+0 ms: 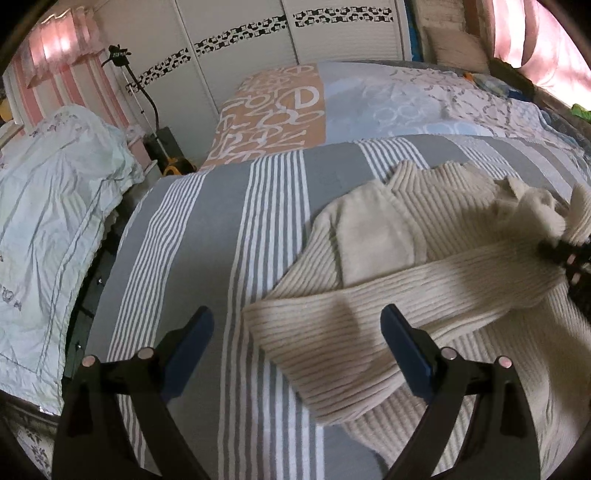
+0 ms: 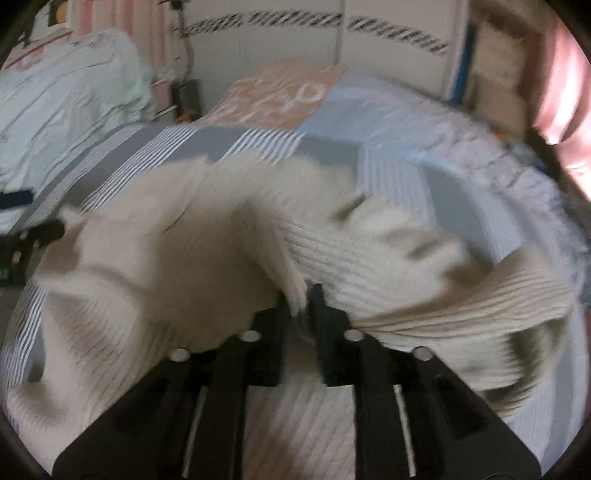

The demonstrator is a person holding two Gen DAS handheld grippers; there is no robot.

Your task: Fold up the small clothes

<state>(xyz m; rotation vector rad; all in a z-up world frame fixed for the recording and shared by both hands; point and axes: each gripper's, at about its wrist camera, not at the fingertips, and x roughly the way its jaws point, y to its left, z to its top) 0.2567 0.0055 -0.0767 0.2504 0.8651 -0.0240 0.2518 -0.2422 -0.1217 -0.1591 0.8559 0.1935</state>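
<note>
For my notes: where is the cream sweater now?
The cream sweater lies on the striped bed cover, right of the open left gripper; the right gripper pinches it.

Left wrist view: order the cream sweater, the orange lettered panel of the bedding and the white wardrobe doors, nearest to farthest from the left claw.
1. Cream sweater, right by the open left claw, to its right.
2. Orange lettered panel, mid-bed, ahead.
3. White wardrobe doors, behind the bed.

Loads of bare striped bedspread (image 1: 207, 236) left of the cream sweater (image 1: 424, 258), easy to pass there. The rumpled pale quilt (image 1: 48, 221) crowds the far left edge.
</note>
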